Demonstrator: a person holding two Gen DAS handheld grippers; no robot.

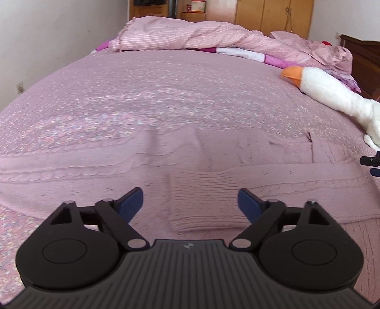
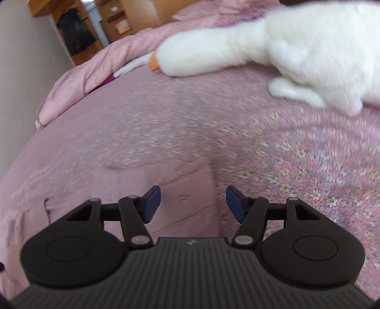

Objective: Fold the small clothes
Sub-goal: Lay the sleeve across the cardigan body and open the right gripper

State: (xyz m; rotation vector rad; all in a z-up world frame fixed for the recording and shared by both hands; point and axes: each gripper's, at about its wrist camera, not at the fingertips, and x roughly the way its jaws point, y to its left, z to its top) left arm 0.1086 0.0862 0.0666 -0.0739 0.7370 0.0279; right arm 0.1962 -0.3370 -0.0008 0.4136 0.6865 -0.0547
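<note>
Pink floral bedding covers the bed (image 1: 118,99), with a rumpled duvet (image 1: 190,35) at the far end and a white plush goose (image 1: 332,90) on the right. Near the front lies a pink knit sweater (image 1: 201,190) (spread flat). Left gripper (image 1: 190,204) hovers above it, jaws wide and empty; right gripper (image 2: 192,204) likewise spread over its right edge.

A bed (image 1: 166,99) with a pink flowered cover fills the room, a rumpled quilt (image 1: 190,35) at its far end. White walls (image 1: 47,35); wooden wardrobes (image 1: 273,16) behind.
</note>
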